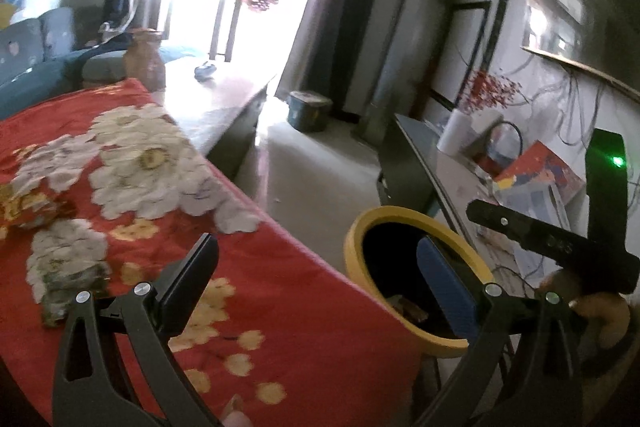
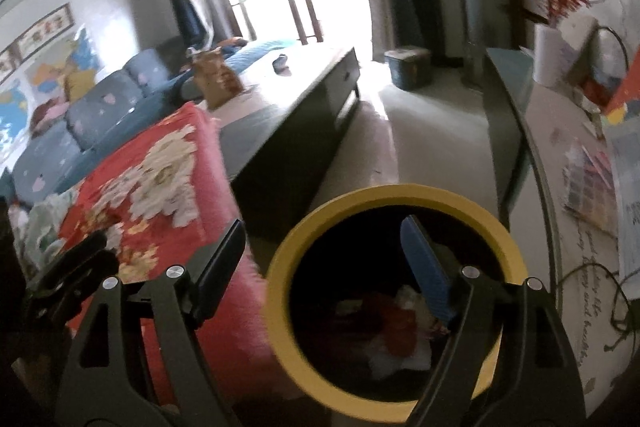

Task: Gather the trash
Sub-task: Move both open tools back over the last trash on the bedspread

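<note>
My right gripper (image 2: 320, 259) hangs over the yellow-rimmed trash bin (image 2: 394, 197), jaws wide apart and empty — red and white trash (image 2: 394, 339) lies inside. My left gripper (image 1: 324, 267) is spread and empty too, over the edge of the red floral blanket (image 1: 280, 307), just beside the bin.

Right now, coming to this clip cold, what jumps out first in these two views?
The yellow-rimmed trash bin fills the lower middle of the right wrist view, with crumpled red and white scraps at its bottom. Left of it lies the red floral blanket; a crumpled wrapper sits on it near the left tool. The left tool and the right tool are both open and empty, the right one over the bin.
</note>
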Action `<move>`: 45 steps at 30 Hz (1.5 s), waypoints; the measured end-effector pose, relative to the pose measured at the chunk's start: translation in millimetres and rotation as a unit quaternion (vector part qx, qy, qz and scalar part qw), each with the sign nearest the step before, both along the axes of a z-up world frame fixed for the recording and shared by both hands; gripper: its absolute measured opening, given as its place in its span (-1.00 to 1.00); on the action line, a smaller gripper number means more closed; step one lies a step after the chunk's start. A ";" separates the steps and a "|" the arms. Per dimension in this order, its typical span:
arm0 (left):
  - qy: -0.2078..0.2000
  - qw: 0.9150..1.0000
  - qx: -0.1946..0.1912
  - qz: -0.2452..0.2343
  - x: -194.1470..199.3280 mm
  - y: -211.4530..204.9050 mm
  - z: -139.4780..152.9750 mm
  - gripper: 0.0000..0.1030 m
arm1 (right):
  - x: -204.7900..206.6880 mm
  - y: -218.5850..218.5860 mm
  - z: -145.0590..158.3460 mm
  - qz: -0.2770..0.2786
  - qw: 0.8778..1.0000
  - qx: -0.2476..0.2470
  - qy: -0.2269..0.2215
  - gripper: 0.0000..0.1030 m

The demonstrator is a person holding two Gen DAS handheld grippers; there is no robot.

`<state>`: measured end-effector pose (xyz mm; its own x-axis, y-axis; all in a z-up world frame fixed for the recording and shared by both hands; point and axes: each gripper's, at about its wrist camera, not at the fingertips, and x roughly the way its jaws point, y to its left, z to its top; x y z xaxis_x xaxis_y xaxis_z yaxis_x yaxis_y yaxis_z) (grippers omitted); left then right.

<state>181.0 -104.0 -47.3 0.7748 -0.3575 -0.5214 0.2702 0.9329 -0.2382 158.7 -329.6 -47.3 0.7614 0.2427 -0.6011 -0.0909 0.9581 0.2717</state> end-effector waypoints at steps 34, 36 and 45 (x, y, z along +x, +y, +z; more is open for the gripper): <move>-0.040 0.987 -0.028 0.154 -44.5 137.8 21.8 0.87 | -39.2 148.5 19.8 0.213 0.975 -0.051 -0.026 0.40; -0.040 0.985 -0.030 0.166 -46.3 148.1 21.3 0.87 | -39.9 159.0 19.0 0.227 0.972 -0.052 -0.023 0.40; -0.028 0.975 -0.037 0.216 -53.7 197.8 12.9 0.87 | -29.0 204.8 9.9 0.269 0.962 -0.046 0.001 0.40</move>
<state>127.3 93.8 -34.3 0.8883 -0.0258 -0.4586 -0.1298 0.9437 -0.3044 129.7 -124.8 -37.4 0.5399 0.5469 -0.6398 -0.5795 0.7928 0.1887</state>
